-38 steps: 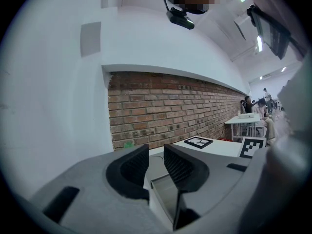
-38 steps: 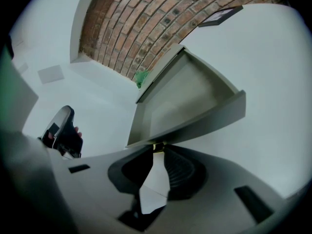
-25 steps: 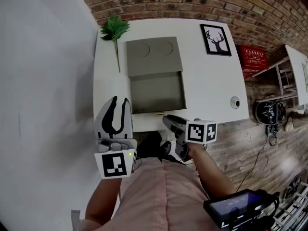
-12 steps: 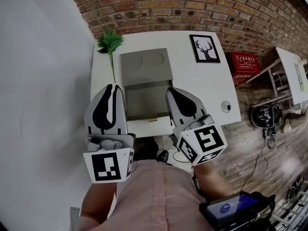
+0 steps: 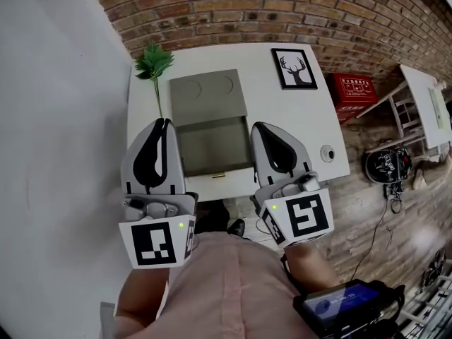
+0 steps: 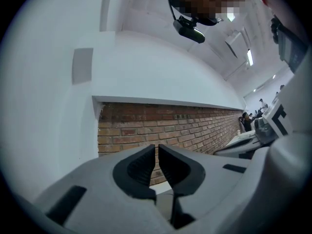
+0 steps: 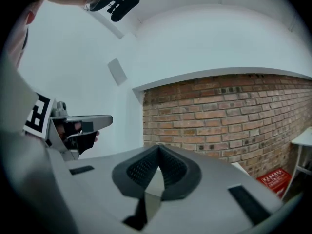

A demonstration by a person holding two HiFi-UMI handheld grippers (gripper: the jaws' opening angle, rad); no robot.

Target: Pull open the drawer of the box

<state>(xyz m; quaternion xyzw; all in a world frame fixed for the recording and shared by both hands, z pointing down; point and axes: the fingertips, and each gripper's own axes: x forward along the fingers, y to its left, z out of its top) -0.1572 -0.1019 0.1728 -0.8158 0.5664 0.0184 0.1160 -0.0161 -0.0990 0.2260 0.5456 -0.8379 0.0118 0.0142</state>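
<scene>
While the white surface (image 5: 296, 119) carries one grey box (image 5: 206, 94) near the brick wall (image 5: 282, 6), its one drawer (image 5: 215, 150) already stands pulled out toward the person. Its slide axis runs from the wall to the person, and its small handle (image 5: 218, 176) is at the near edge. The drawer lies below and between the two grippers, with neither clearly nearer. The left gripper (image 5: 162, 122) has its jaws a thin slit apart, just been closing on nothing. The right gripper (image 5: 258, 127) has its jaws clenched and empty. Also here are one framed picture (image 5: 294, 68), one green sprig (image 5: 154, 62) and one small round thing (image 5: 326, 153).
</scene>
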